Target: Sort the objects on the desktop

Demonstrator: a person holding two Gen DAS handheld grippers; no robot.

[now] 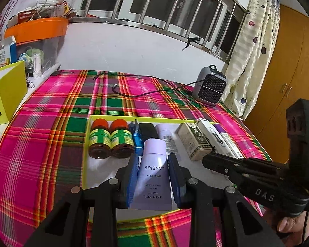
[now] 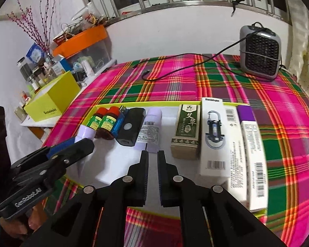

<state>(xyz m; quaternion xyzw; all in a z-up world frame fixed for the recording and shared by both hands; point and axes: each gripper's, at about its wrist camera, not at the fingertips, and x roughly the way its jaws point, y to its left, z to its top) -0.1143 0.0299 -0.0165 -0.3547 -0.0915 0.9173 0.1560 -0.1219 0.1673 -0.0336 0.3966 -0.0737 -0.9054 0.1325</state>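
A white tray with a yellow rim (image 1: 86,144) (image 2: 113,164) lies on the plaid table. In it, left to right: two brown bottles with orange caps (image 1: 110,139) (image 2: 102,121), a blue item (image 1: 137,140), a black device (image 2: 129,128), a lilac tube (image 2: 150,129), a green box (image 2: 186,131), white boxes (image 2: 215,140). My left gripper (image 1: 153,160) is shut on a lilac Laneige tube (image 1: 152,177), held above the tray's front. My right gripper (image 2: 152,158) is nearly closed and empty over the tray; it also shows in the left wrist view (image 1: 206,160).
A grey mini heater (image 2: 259,53) with a black cable (image 2: 175,70) stands at the table's back right. A yellow-green box (image 2: 51,98) and an orange-lidded clear bin (image 2: 84,45) with clutter sit on a shelf to the left. A curtain (image 1: 249,51) hangs on the right.
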